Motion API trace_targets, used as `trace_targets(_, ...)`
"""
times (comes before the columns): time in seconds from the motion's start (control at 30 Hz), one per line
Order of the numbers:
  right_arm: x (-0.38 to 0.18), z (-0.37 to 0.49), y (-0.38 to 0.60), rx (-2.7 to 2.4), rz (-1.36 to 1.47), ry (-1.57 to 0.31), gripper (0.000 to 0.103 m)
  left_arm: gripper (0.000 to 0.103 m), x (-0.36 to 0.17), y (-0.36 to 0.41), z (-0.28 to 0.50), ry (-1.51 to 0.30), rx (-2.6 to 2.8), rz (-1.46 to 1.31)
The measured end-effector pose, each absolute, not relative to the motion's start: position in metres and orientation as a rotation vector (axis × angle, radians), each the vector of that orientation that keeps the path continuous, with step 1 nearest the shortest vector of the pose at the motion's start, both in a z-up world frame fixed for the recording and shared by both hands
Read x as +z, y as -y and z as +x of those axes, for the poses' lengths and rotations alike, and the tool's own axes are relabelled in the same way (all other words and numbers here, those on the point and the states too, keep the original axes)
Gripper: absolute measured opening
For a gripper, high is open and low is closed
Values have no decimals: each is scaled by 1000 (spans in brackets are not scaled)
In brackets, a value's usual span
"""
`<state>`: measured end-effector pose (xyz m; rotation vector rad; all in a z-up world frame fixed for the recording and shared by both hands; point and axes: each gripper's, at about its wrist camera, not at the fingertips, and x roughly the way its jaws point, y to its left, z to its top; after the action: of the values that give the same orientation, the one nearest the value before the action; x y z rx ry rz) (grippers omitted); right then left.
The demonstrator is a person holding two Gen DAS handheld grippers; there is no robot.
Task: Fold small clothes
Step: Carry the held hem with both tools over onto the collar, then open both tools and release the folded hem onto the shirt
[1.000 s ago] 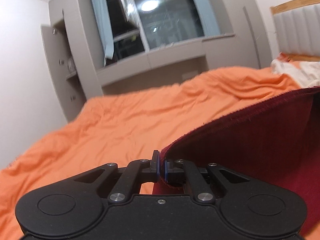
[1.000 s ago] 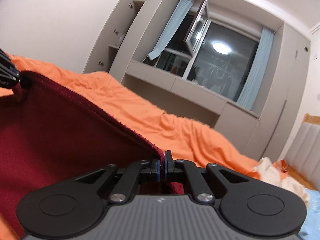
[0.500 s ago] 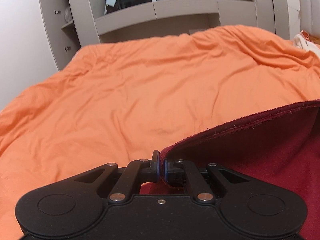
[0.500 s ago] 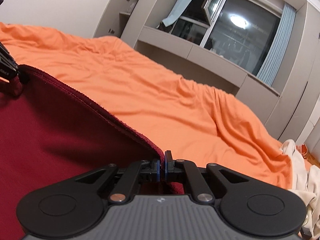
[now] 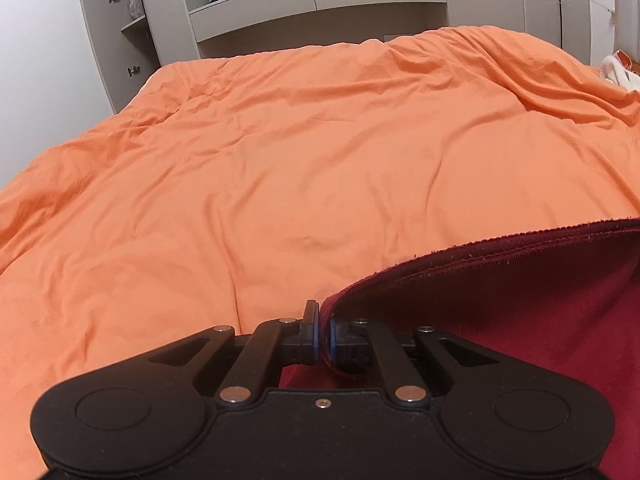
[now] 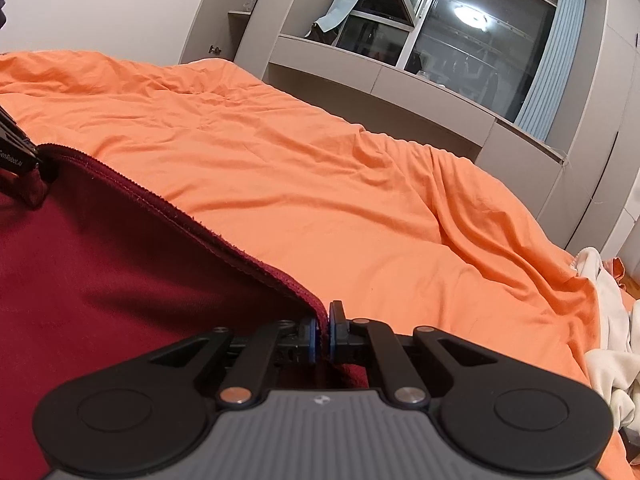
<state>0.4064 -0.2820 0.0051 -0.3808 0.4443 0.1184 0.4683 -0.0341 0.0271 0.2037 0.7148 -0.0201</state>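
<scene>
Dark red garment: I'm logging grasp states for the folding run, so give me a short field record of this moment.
garment: dark red garment, hemmed edge stretched between both grippers
left gripper: shut on one corner of the hem
right gripper: shut on the other corner
surface: orange duvet, wrinkled
other cloth: cream fabric at the bed's edge
fold: not yet visible

I've brought both hand-held grippers, left [image 5: 323, 330] and right [image 6: 323, 330], down and tipped them forward, lowering the dark red garment [image 6: 120, 280] closer to the orange bed cover [image 5: 280, 160].
</scene>
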Motion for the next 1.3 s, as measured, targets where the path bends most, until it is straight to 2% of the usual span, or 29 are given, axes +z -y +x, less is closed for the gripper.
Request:
trace_targets(0.23, 6, 408, 282, 112, -388, -452, 9, 14, 29, 34, 469, -716, -7, 202)
trace_targets(0.6, 6, 408, 283, 110, -383, -454, 14, 19, 33, 33, 466, -707, 0, 180)
trace_targets(0.67, 7, 409, 284, 109, -383, -454, 24, 22, 33, 32, 466, -706, 2, 183)
trace_targets(0.7, 7, 409, 284, 108, -384, -452, 34, 28, 33, 32, 466, -707, 4, 184)
trace_targets(0.73, 8, 408, 284, 107, -386, -447, 44, 38, 34, 32, 466, -707, 9, 184)
trace_targets(0.77, 9, 408, 285, 104, -390, -440, 50, 44, 35, 32, 466, -706, 15, 183)
trace_targets(0.83, 12, 406, 287, 92, -399, -423, 72, 69, 38, 30, 465, -698, 27, 177)
trace_targets(0.87, 14, 406, 288, 85, -401, -416, 78, 74, 39, 29, 465, -693, 34, 171)
trace_targets(0.9, 15, 405, 289, 75, -401, -410, 89, 81, 41, 28, 464, -687, 41, 166)
trace_targets(0.93, 17, 405, 291, 69, -397, -406, 94, 85, 44, 26, 463, -680, 49, 159)
trace_targets(0.97, 19, 404, 293, 66, -393, -400, 94, 87, 46, 25, 462, -674, 52, 156)
trace_targets(1.07, 26, 400, 295, 65, -400, -387, 102, 101, 56, 26, 456, -644, 44, 165)
trace_targets(1.3, 17, 398, 297, 10, -477, -395, 103, 102, 54, 33, 445, -658, -38, 222)
